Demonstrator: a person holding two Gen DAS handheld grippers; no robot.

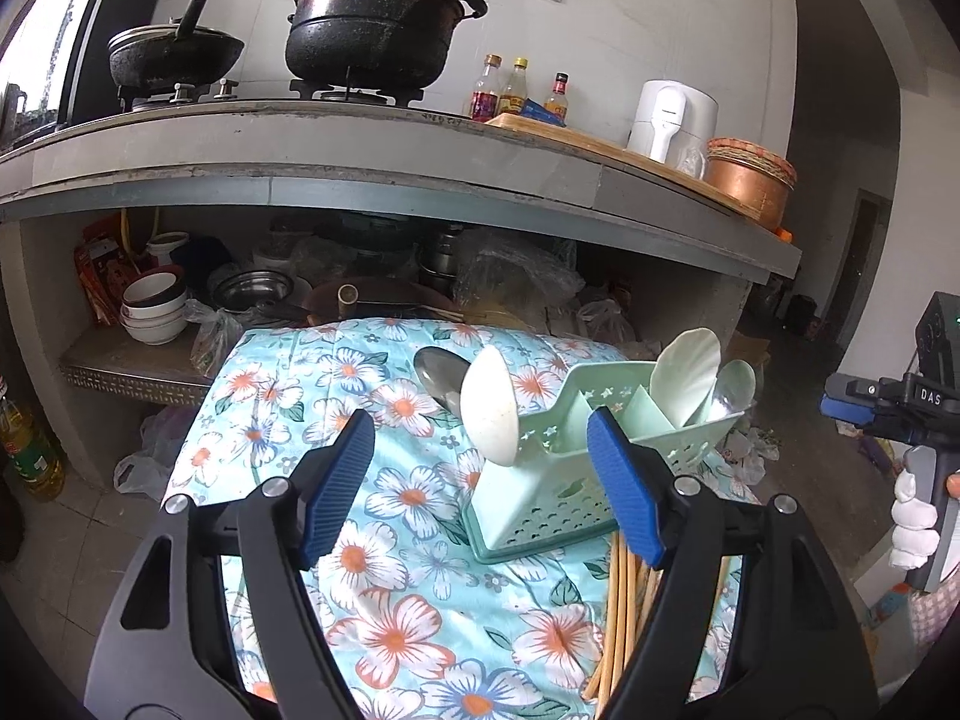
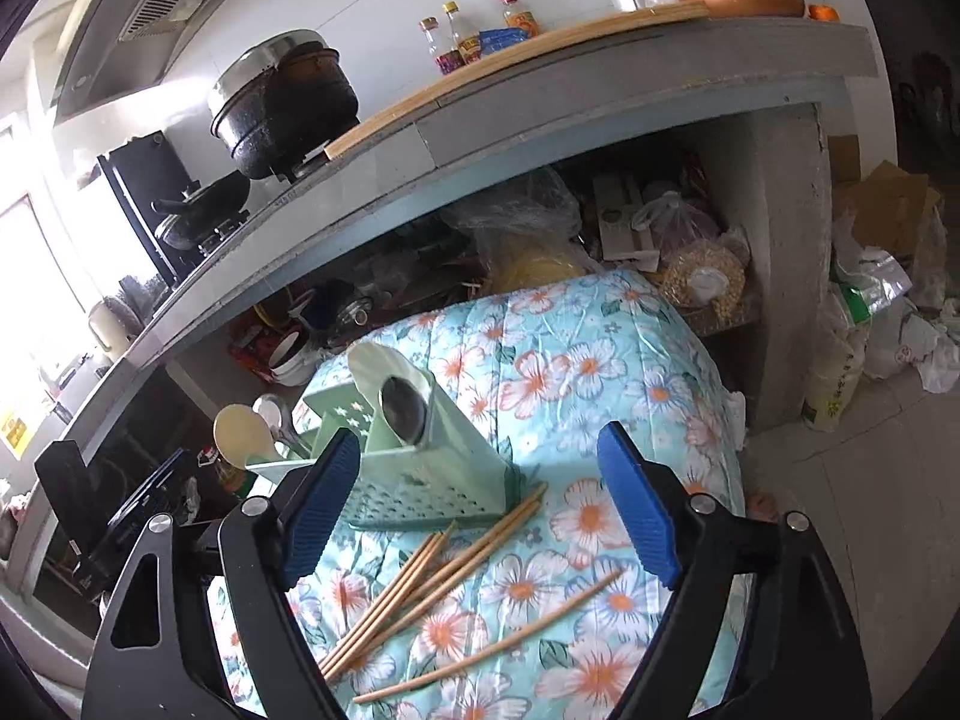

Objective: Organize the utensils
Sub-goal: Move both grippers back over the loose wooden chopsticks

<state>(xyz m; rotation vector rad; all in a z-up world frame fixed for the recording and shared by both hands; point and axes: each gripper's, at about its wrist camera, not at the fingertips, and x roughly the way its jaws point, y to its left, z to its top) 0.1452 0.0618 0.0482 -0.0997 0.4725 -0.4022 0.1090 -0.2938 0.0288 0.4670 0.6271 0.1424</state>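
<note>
Chopsticks (image 2: 438,576) lie loose on the floral cloth (image 2: 600,360) just in front of the green caddy (image 2: 420,474), which already holds spoons, so they wait for sorting; left gripper (image 1: 480,480) and right gripper (image 2: 480,504) hover with jaws apart, holding nothing

A home kitchen: a blackened, lidded stock pot (image 1: 375,24) and a black wok (image 1: 174,57) sit on a gas stove atop a grey concrete counter (image 1: 300,150), with glass sauce bottles (image 1: 516,90) nearby and stacked white bowls (image 1: 153,306) on the shelf beneath.
</note>
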